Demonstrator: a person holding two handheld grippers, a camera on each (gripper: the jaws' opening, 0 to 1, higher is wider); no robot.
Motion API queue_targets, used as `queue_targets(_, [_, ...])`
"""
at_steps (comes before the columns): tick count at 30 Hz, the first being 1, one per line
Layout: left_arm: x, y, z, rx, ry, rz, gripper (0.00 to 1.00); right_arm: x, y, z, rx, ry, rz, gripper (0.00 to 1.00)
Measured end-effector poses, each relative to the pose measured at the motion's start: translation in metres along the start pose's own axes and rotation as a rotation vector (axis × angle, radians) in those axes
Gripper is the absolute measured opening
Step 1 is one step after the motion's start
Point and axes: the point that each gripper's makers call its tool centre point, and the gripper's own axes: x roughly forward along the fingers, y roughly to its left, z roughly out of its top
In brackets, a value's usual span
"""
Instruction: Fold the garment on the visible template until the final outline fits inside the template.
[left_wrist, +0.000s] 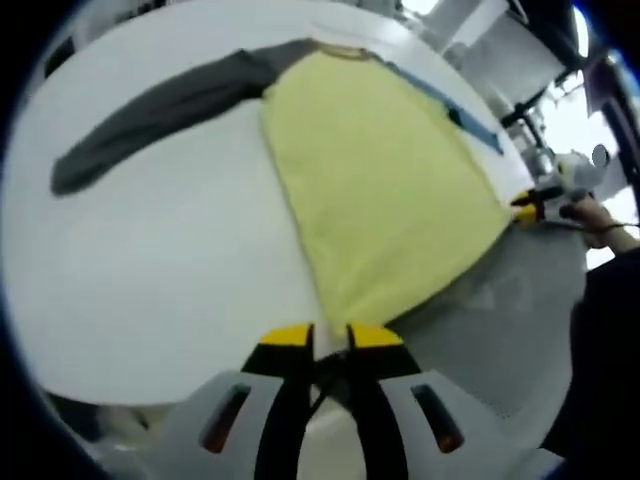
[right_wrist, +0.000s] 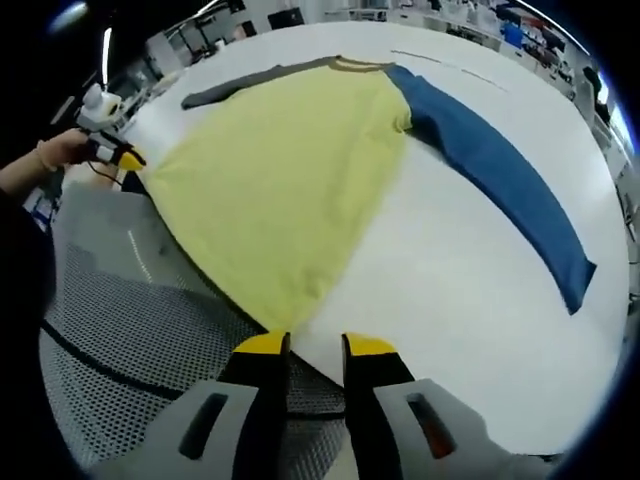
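Note:
The garment has a yellow body (left_wrist: 380, 190) (right_wrist: 290, 180), a grey sleeve (left_wrist: 160, 115) (right_wrist: 235, 85) and a blue sleeve (right_wrist: 500, 165) (left_wrist: 450, 105), and lies flat on the white table (left_wrist: 150, 280) (right_wrist: 470, 300). My left gripper (left_wrist: 332, 337) is at one hem corner, its jaws nearly together with the yellow corner running in between them; it appears far left (right_wrist: 125, 158), held by a hand. My right gripper (right_wrist: 315, 347) stands at the other hem corner with a gap between its jaws, the fabric tip just by the left jaw. It also shows at the right (left_wrist: 530, 205).
The hem runs along the table's near edge. Beyond that edge lies grey mesh flooring (right_wrist: 120, 330) (left_wrist: 500, 310). A person's hand (right_wrist: 60, 150) (left_wrist: 600, 215) holds each far gripper. Benches and equipment stand behind the table (right_wrist: 450, 15).

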Motion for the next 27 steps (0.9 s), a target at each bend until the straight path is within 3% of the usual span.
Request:
queue_targets(7, [-0.016,-0.004,0.012,-0.007,-0.040,-0.014,0.24,-0.019,-0.005,0.007,0.023,-0.046,-0.022,0.25])
queue_targets(18, [-0.042,-0.010,0.025,0.020,-0.100,-0.005,0.33,-0.055,-0.012,0.033,0.054,-0.160,-0.061,0.31])
queue_targets(27, [-0.070,-0.005,0.058,-0.002,-0.258,0.039,0.39,-0.080,-0.013,0.064,0.064,-0.255,-0.075,0.42])
